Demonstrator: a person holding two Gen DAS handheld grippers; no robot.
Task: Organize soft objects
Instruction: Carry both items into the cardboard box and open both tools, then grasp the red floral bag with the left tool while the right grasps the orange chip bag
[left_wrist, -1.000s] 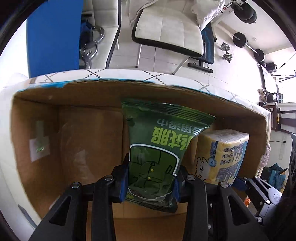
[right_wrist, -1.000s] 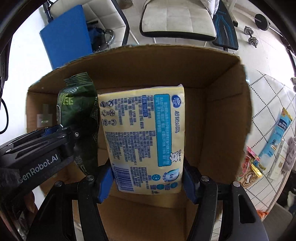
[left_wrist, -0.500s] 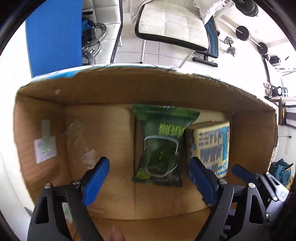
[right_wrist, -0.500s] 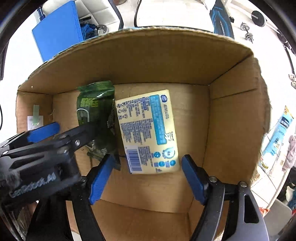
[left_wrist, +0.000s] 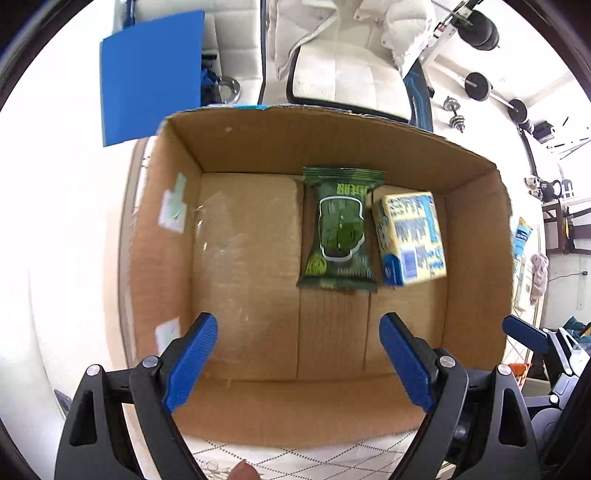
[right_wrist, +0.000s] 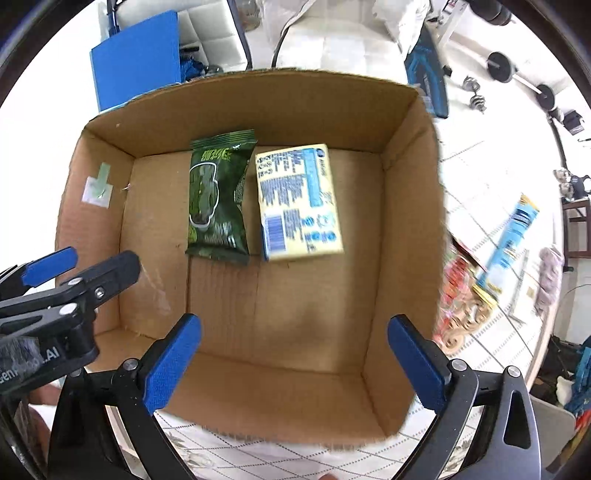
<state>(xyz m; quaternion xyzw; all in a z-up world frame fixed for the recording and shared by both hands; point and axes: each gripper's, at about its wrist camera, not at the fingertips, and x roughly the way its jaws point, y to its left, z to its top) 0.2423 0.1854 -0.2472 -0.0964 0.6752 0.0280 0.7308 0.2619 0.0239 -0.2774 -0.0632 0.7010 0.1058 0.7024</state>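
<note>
A green wipes pack (left_wrist: 338, 229) and a yellow tissue pack (left_wrist: 410, 236) lie side by side on the floor of an open cardboard box (left_wrist: 243, 258), near its far wall. Both also show in the right wrist view: the green pack (right_wrist: 218, 195) and the yellow pack (right_wrist: 297, 201) inside the box (right_wrist: 314, 295). My left gripper (left_wrist: 297, 354) is open and empty above the box's near edge. My right gripper (right_wrist: 293, 358) is open and empty, also above the near edge. The left gripper's fingers (right_wrist: 81, 277) show at the left of the right wrist view.
The box stands on a white quilted cloth (right_wrist: 295, 458). Several snack packets (right_wrist: 461, 299) and a blue tube pack (right_wrist: 513, 229) lie on the cloth to the right of the box. A blue panel (left_wrist: 151, 74), a white chair (left_wrist: 347, 77) and dumbbells (left_wrist: 480, 88) are behind.
Both grippers opened and let go of their packs, which now lie on the box floor. Both grippers have drawn back and up, out of the box.
</note>
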